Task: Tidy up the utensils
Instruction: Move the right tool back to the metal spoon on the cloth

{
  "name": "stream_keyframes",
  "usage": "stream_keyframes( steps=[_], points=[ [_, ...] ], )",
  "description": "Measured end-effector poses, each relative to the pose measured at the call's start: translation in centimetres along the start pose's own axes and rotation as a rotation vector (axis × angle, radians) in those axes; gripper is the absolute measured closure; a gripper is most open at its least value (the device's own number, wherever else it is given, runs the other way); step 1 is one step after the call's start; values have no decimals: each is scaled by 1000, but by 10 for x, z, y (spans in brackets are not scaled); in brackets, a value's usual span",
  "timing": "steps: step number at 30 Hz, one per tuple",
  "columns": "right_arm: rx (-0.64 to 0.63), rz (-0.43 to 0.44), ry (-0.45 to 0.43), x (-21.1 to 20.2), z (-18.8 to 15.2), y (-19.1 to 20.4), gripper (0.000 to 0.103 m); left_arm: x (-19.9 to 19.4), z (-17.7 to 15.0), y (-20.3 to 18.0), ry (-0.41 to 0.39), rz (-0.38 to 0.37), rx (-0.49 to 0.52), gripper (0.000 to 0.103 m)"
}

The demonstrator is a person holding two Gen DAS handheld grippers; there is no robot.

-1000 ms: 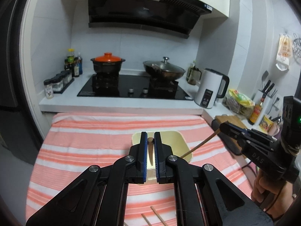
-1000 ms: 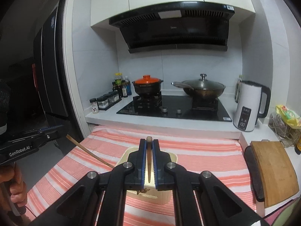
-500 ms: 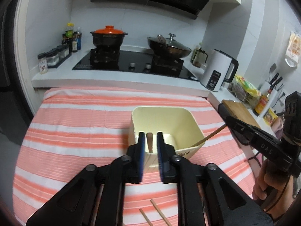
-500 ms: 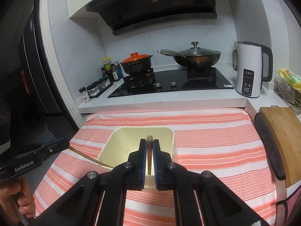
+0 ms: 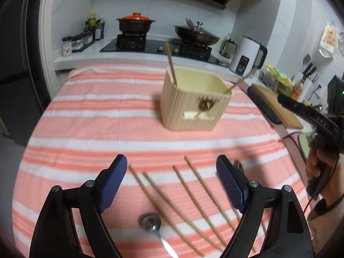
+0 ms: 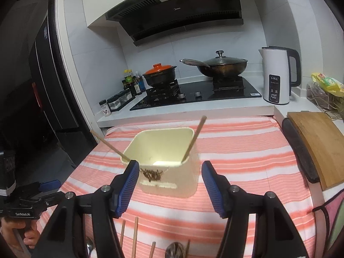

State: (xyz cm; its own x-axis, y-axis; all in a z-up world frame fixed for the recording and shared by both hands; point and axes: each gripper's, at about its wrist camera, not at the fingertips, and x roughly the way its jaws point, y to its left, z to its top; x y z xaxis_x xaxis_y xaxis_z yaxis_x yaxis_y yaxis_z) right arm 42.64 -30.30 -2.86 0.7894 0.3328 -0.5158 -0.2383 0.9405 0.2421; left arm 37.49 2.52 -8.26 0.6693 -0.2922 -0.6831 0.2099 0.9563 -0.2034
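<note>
A cream ribbed utensil holder [image 5: 193, 105] [image 6: 169, 161] stands on the striped cloth. Two wooden chopsticks lean in it, one [image 5: 171, 65] [image 6: 194, 138] at a far corner and one [image 5: 239, 81] [image 6: 109, 146] at another corner. My left gripper [image 5: 172, 180] is open and empty above several loose chopsticks [image 5: 189, 195] and a metal spoon [image 5: 151, 223] on the cloth. My right gripper [image 6: 168, 185] is open and empty, just in front of the holder. Chopstick ends [image 6: 135, 234] and spoon bowls [image 6: 175, 251] show at the bottom of the right wrist view.
The pink and white striped cloth [image 5: 96, 116] covers the table. Behind it is a counter with a hob, an orange-lidded pot [image 5: 135, 22], a wok [image 6: 221, 65] and a white kettle [image 6: 277, 79]. A wooden cutting board [image 6: 316, 144] lies at the right.
Both grippers opened and let go of their chopsticks, which now lean in the holder. Both grippers pulled back toward the near edge; the left now hangs over the loose chopsticks.
</note>
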Motion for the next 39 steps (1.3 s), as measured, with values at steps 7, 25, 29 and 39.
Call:
stream_keyframes(
  steps=[7,25,29,39],
  points=[
    [-110,-135,105,-54,-110,-16,39,-22,-116,22,88,98,-93,17],
    [-125,-134,256,-98,-212,-4,39,-23,-171,-19,111,106,-41,17],
    [-129,-115,290,-82,-210,8,39,-20,-169,-20,116,105,-43,17],
    [-93,-122,343,-42,-191,13,42,-8,-159,-16,112,131,-47,17]
  ],
)
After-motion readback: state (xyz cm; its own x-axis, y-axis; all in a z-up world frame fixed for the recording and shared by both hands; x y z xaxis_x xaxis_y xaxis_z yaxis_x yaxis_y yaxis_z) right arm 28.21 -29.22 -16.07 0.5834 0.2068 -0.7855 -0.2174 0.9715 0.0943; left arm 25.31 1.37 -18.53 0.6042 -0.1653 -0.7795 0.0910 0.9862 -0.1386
